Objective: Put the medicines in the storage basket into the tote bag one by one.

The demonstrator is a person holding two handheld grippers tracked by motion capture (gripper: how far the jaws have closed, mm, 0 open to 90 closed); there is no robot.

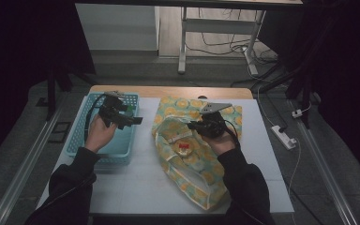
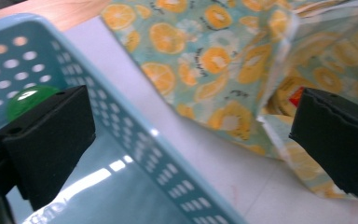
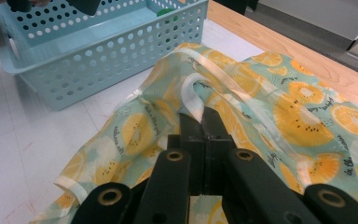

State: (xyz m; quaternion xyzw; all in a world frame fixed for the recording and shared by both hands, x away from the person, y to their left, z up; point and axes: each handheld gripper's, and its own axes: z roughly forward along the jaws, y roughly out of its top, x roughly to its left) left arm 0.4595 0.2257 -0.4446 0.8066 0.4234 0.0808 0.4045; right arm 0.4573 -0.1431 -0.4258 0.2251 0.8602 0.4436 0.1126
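1. A white table [image 1: 136, 183] carries a light blue perforated basket [image 1: 122, 145] on its left side and a fruit-print bag [image 1: 201, 183] to the right of centre.
2. The left tongs [image 1: 130, 121] hang over the far right part of the basket, held by the person's left hand [image 1: 98, 135].
3. In the left gripper view their jaws stand wide apart, with nothing between them; the basket's right wall [image 2: 168, 163] and a strip of bare table show in the gap.
4. A green ball [image 2: 25, 100] lies inside the basket at its far end, partly hidden behind one jaw of the left tongs.
5. The right tongs [image 1: 198, 125] rest over the far edge of the bag's opening, held by the right hand [image 1: 220, 138].
6. In the right gripper view their jaws are pressed together on the bag's pale handle strap [image 3: 193, 95], pinching the fabric at the rim.
7. The bag lies flat, mouth toward the far side, slightly opened; something red and yellow [image 1: 184, 149] shows inside, too small to identify.
8. Basket and bag lie near each other but apart.
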